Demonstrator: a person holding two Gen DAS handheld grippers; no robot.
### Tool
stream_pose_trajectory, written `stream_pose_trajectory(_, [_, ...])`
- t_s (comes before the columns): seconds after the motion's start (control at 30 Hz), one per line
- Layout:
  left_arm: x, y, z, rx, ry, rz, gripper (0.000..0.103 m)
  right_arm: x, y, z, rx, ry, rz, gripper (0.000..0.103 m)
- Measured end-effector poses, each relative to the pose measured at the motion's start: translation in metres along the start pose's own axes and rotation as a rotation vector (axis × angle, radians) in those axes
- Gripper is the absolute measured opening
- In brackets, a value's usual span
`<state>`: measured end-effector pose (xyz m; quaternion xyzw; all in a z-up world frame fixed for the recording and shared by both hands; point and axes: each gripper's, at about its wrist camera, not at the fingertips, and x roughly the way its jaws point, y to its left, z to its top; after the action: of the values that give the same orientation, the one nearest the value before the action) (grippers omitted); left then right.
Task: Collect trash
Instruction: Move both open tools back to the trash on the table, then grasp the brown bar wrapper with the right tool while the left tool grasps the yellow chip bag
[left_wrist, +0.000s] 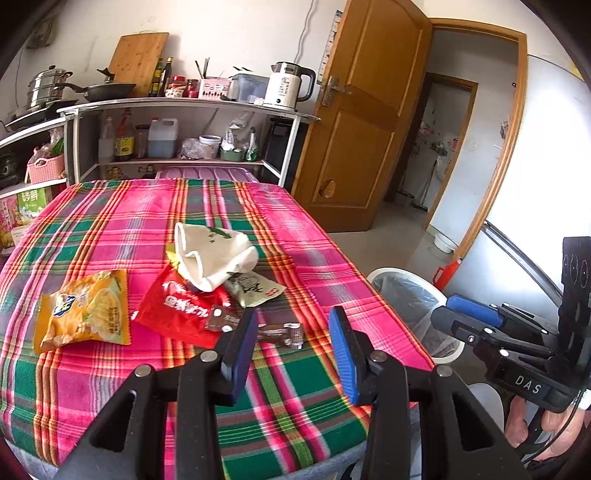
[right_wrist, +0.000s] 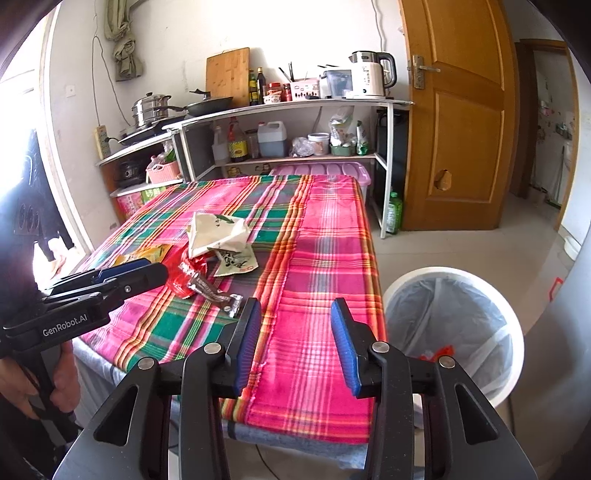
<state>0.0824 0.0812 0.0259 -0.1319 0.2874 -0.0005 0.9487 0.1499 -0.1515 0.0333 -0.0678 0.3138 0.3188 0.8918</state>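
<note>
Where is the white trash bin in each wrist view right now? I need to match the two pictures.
Left wrist: the white trash bin sits right of centre, on the floor past the table's right edge, partly hidden by the right gripper.
Right wrist: the bin is at lower right, beside the table.
Shared landmark: the brown snack wrapper on the plaid tablecloth.

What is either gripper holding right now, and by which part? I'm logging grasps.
Nothing is held. The left gripper and the right gripper are both open and empty above the pink plaid tablecloth.

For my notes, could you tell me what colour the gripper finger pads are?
Blue finger pads, clearest in the left wrist view.
</note>
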Motion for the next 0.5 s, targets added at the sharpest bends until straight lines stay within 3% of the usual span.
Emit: stream_pose_trajectory(0.5, [-0.007, 0.072, -0.005, -0.090, -0.015, 0.135, 0.045, 0.050, 0.036, 0.010, -0.070, 0.062, 0.110, 0.044])
